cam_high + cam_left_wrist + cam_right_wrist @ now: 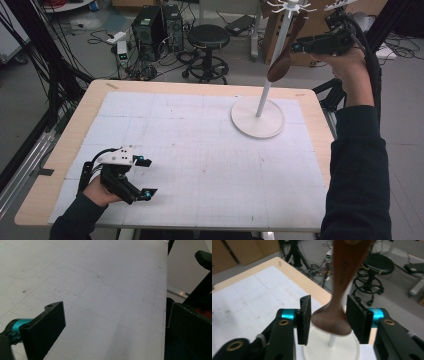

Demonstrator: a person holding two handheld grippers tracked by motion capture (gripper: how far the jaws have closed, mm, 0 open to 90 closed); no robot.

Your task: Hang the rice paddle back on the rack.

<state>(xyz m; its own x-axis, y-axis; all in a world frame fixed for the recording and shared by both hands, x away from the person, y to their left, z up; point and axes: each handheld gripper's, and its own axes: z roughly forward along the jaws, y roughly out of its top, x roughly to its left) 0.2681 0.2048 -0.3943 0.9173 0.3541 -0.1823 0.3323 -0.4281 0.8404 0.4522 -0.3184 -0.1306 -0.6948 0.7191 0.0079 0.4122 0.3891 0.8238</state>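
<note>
Two tools | we are hanging the wooden spoon on the white stand, long axis upright | right tool jaws apart, flanking its bowl without touching | left tool spread wide, idling on the table.

Gripper: right gripper, black jaws with teal fittings, standing apart.
Between the jaws: brown wooden spoon, hanging bowl-down; a narrow gap shows on each side of the bowl, so the pads are not pressing it.
Below: white round stand base with its thin white pole.
Surface: wooden table under a white gridded mat.
Background: black stool, cables on the floor.
</note>
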